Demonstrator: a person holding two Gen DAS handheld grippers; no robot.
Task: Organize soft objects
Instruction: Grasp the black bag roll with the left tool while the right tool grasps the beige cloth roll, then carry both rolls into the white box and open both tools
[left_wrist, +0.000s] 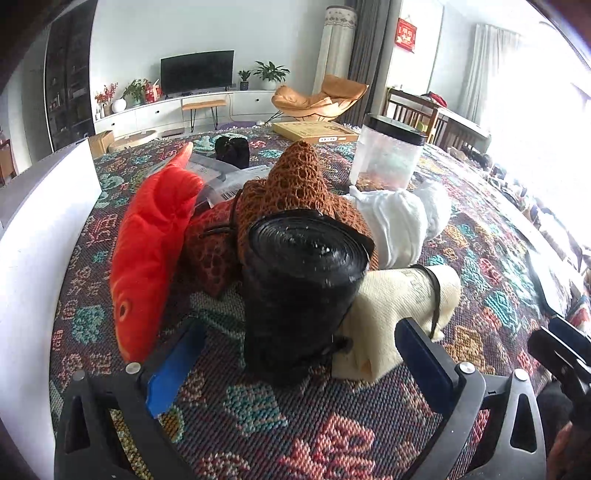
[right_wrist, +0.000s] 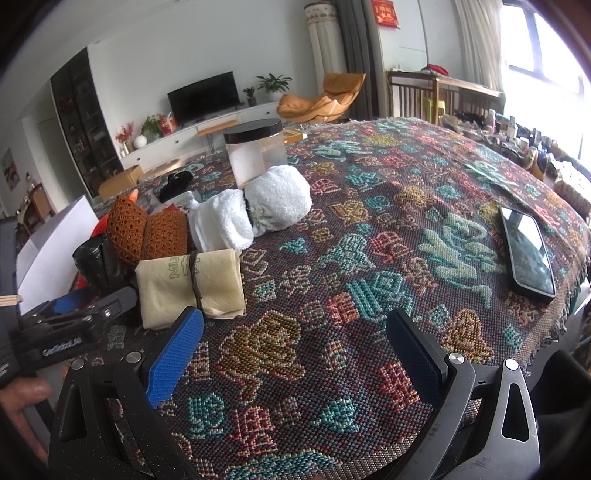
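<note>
Several soft bundles sat clustered on the patterned tablecloth (right_wrist: 369, 229).
Cream cloth roll (right_wrist: 192, 284) read "MU…", rest hidden by its tie; black roll (left_wrist: 303, 291) touched it, red fish plush (left_wrist: 147, 258) beside. Jar (right_wrist: 255, 155) behind, phone (right_wrist: 528, 254) well apart. Left gripper (left_wrist: 295, 354) and right gripper (right_wrist: 291, 350) both gaped wide, empty.

On the tablecloth (right_wrist: 369, 229) I see the bag roll (left_wrist: 303, 288) standing between the plush fish (left_wrist: 147, 258) at left and folded cloth (left_wrist: 391, 314) at right, knit bundle (left_wrist: 295, 184) and towels (left_wrist: 399, 218) behind, jar (left_wrist: 388, 155) farther back, phone (right_wrist: 528, 251) well right
</note>
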